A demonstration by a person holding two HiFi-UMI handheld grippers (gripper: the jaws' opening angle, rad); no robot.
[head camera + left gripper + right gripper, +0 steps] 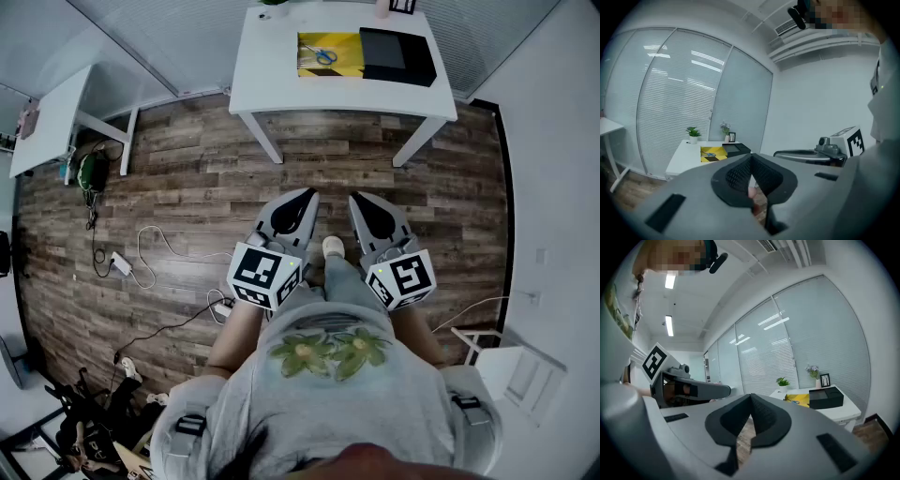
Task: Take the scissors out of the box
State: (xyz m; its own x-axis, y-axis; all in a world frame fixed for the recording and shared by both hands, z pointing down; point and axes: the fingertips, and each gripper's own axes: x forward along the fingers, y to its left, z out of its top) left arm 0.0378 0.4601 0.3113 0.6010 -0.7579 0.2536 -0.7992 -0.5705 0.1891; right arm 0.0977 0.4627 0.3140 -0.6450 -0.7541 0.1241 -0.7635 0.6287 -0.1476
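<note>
Standing well back, left tool and right tool held side by side at the waist, noses aimed ahead. Reading both as pressed together, pads meeting at the tips, nothing pinched in either.

Looking past them over bare wood floor; cables off to the left, clear of the straight line ahead.

Further out, seeing the white surface with the yellow box open on it and the blue-handled scissors lying flat inside. Black lid, by the look of it, right against the box on its right side. Small plant and picture frame at the far edge. Not started on the reach yet.

Risks, judged from here:
- Arriving with jaws closed and just nudging the scissors around the box floor. Need to spread first.
- Pinching flat metal off a flat bottom, likely to slip. Better going for a handle loop.
- Catching the box wall and dragging or tipping the light box, maybe shoving it into the lid.
- Walking in with eyes on the tools and clipping a leg of the surface.
</note>
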